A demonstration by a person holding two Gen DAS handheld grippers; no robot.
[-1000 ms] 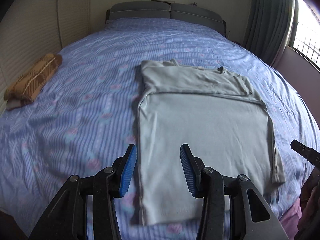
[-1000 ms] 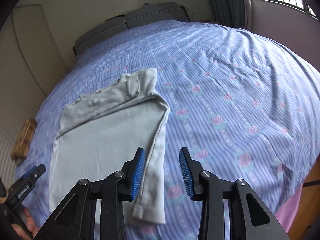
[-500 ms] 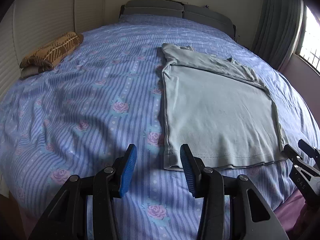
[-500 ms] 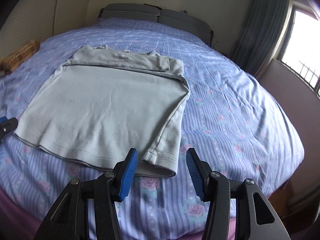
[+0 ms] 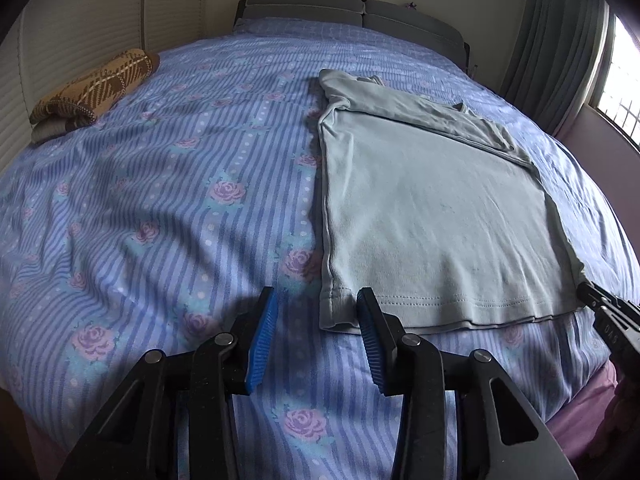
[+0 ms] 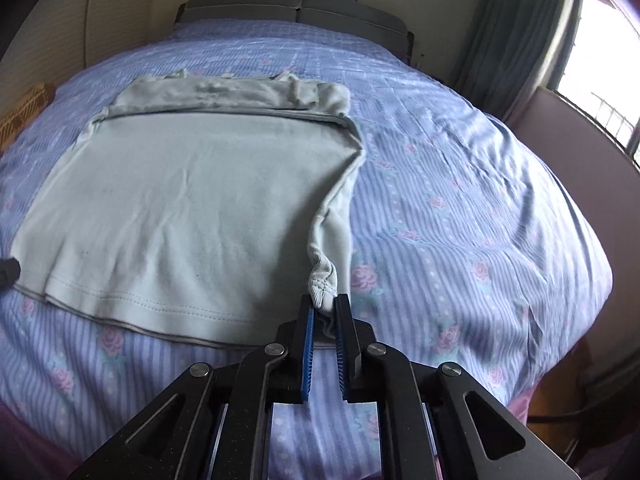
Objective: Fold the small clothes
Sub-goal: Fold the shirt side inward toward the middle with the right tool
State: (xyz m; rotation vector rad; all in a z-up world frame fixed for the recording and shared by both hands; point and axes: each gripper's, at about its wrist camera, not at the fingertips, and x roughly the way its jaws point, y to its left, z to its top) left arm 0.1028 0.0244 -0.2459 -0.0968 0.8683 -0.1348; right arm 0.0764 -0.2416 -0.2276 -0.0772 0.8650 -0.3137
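Corner grips at the hem of a pale shirt (image 5: 432, 216) lying flat on the bed (image 5: 160, 200).
Right gripper (image 6: 323, 316) is clamped on the near right corner; left gripper (image 5: 316, 336) hangs with fingers apart at the left corner (seat it equally deep, then lift both evenly).

shirt (image 5: 432, 208) on bed (image 5: 168, 208) (blanket (image 5: 92, 88) left)

Place: home bedroom
Evidence: bed (image 5: 168, 184) w/ striped floral sheet, grey headboard (image 5: 352, 12), curtain (image 5: 560, 40) by window (image 5: 624, 80), folded plaid blanket (image 5: 96, 88)
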